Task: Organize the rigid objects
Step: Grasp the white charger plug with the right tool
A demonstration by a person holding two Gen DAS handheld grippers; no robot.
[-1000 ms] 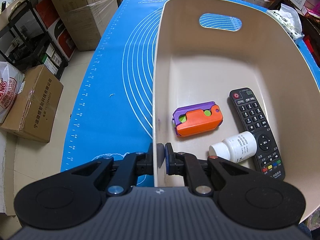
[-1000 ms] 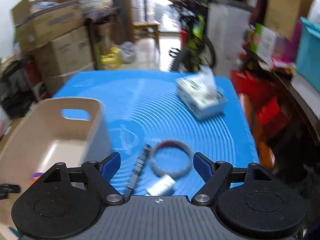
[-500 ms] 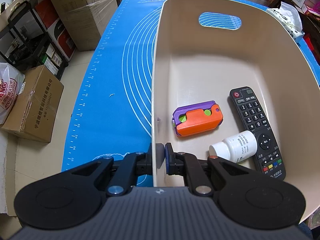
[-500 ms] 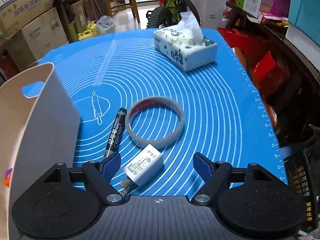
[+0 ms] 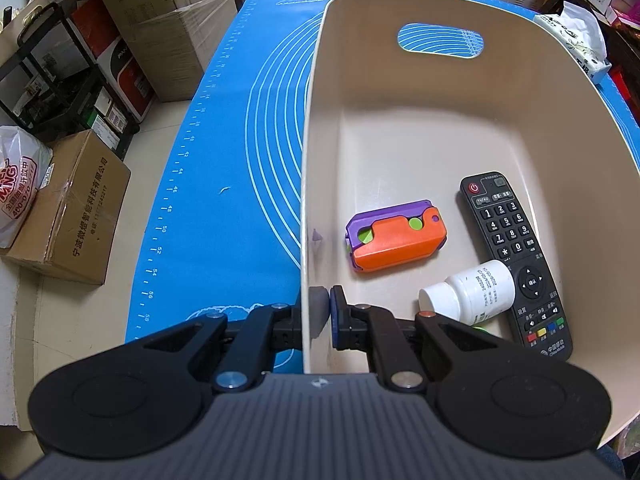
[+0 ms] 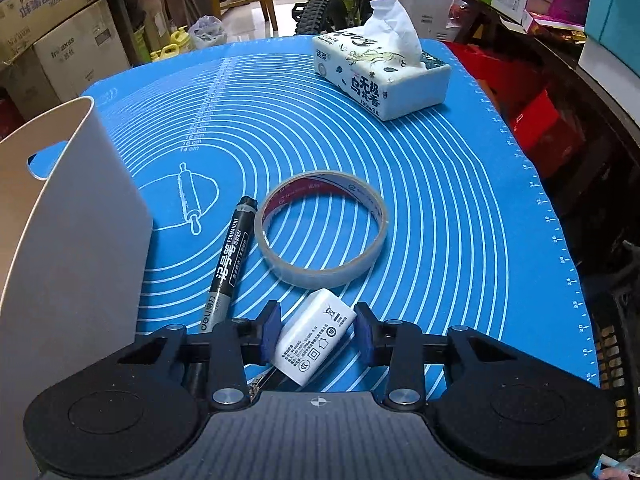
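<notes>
My left gripper point(image 5: 320, 300) is shut on the near left wall of the cream bin point(image 5: 310, 168). Inside the bin lie an orange and purple toy point(image 5: 396, 240), a black remote point(image 5: 516, 256) and a white pill bottle point(image 5: 472, 292). My right gripper point(image 6: 316, 330) is over the blue mat point(image 6: 440, 208), its jaws partly closed around a white charger point(image 6: 314, 340); the left pad touches it, the right pad stands just off it. A black marker point(image 6: 230, 264) and a tape roll point(image 6: 322, 228) lie just beyond. The bin's outer wall point(image 6: 76, 240) stands at the left.
A tissue pack point(image 6: 380, 76) sits at the mat's far side. Cardboard boxes point(image 5: 72, 208) and a black rack point(image 5: 48, 80) stand on the floor to the left of the table. Red crates point(image 6: 536, 120) and shelves stand to the right.
My right gripper has come down and forward over the charger and its jaws have narrowed around it. The left gripper keeps its hold on the bin wall; the bin has barely shifted.
</notes>
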